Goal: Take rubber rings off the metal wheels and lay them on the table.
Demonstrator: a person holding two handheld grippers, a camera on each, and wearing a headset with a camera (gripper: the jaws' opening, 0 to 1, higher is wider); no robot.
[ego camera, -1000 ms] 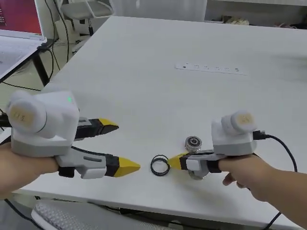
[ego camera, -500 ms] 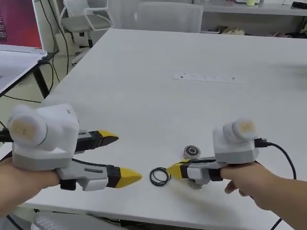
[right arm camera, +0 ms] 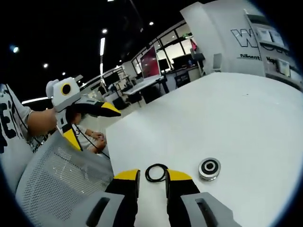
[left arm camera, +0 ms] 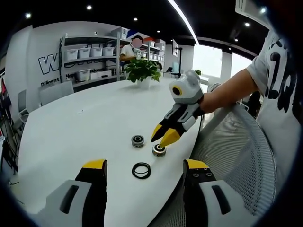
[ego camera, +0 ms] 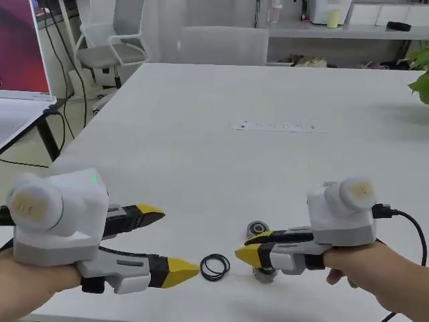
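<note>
Black rubber rings lie loose on the white table, seen too in the left gripper view and the right gripper view. One metal wheel stands just behind them. A second wheel sits under my right gripper, whose jaws stand a little apart with nothing between them, tips close to the right of the rings. My left gripper is wide open, its lower tip just left of the rings.
A white strip lies mid-table. The rings and wheels sit near the table's front edge. Chairs stand at the far end, a monitor on a side desk at left. A mesh chair back is close to the front edge.
The head camera has tilted up, so everything sits lower in the picture. My left gripper's lower tip has come slightly closer to the rings. Rings and wheels have not moved.
</note>
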